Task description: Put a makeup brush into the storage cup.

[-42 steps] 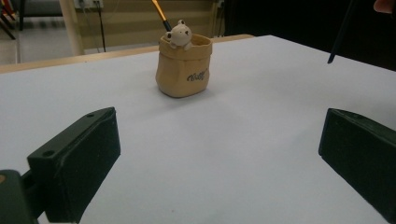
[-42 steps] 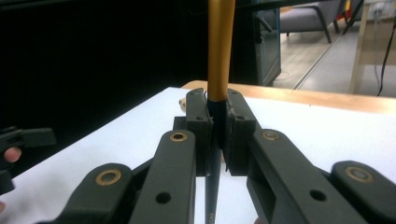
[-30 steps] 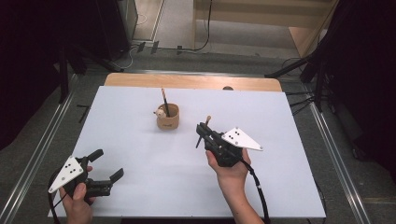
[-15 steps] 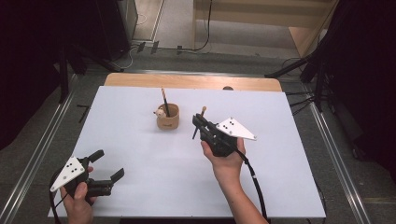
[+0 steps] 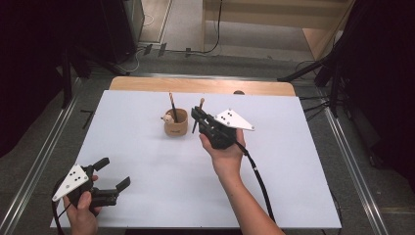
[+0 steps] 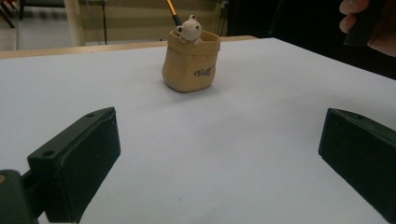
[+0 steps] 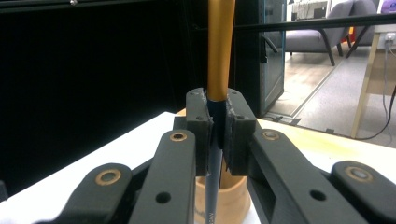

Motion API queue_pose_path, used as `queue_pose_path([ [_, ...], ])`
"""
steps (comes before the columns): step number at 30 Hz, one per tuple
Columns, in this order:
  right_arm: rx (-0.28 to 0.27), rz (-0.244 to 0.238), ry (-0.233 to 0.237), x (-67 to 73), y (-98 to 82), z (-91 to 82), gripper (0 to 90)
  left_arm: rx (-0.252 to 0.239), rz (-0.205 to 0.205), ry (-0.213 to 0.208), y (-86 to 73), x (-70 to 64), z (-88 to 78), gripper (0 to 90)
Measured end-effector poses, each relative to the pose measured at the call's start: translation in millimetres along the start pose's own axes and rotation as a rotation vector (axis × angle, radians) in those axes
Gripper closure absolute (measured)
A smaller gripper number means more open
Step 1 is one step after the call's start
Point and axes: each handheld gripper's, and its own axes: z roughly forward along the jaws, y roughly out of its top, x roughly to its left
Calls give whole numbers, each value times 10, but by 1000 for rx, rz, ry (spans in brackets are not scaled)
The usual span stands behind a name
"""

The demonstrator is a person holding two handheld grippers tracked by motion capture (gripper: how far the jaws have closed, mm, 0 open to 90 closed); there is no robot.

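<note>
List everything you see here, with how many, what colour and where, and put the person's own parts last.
table: one, white top with a wooden far edge, centre of the high view.
holder: one, tan, sack-shaped with a small white bear at its rim, far middle of the table.
pencil in holder: one, orange and dark, standing tilted in the holder.
held pencil: one, orange upper part, blue lower part, upright between the right jaws, beside the holder.
left gripper: one, black, open, near left corner.
right gripper: one, black, shut on the held pencil.
hands: two, each holding a gripper.
</note>
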Motion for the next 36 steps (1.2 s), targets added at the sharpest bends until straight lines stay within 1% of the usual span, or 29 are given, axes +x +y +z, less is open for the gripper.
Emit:
queue_pose_path([
  [3, -3, -9, 2, -9, 21, 79, 843, -3, -2, -2, 0, 5, -3, 0],
  [7, -14, -18, 15, -31, 29, 190, 843, -7, 0, -6, 3, 5, -7, 0],
  [11, -30, -7, 18, -46, 15, 290, 843, -7, 2, -10, 4, -1, -4, 0],
  [13, -30, -9, 16, -54, 17, 333, 843, -9, 2, -10, 8, -5, -6, 0],
  [14, -35, -16, 13, -59, 18, 353, 843, -9, 1, -10, 8, -6, -8, 0],
  [15, -38, -10, 19, -60, 20, 373, 843, -10, 1, -12, 8, -7, -8, 0],
  [16, -55, -11, 33, -65, 22, 395, 843, -10, 2, -13, 8, -7, -7, 0],
  [17, -61, -17, 32, -66, 24, 413, 843, -11, 4, -14, 8, -7, -7, 0],
  [18, -58, -24, 29, -71, 27, 434, 843, -11, 6, -15, 9, -8, -8, 0],
  [20, -63, -13, 28, -92, 18, 474, 843, -11, 7, -16, 10, -11, -7, 0],
  [22, -59, -13, 19, -118, 6, 517, 843, -11, 6, -19, 10, -15, -3, 0],
  [25, -56, 11, 21, -159, -22, 580, 843, -10, 7, -24, 9, -28, 9, 0],
  [26, -52, 9, 19, -170, -32, 600, 843, -9, 7, -27, 10, -31, 13, 0],
  [29, -48, -16, 11, -187, -69, 660, 842, -9, 9, -29, 9, -39, 20, 0],
  [32, -51, -2, 28, -205, -123, 714, 843, -10, 7, -30, 8, -46, 22, 0],
  [33, -51, -9, 29, -219, -145, 738, 843, -10, 8, -32, 8, -47, 22, 0],
  [36, -43, -9, 21, -247, -198, 784, 843, -9, 11, -34, 11, -52, 22, 0],
])
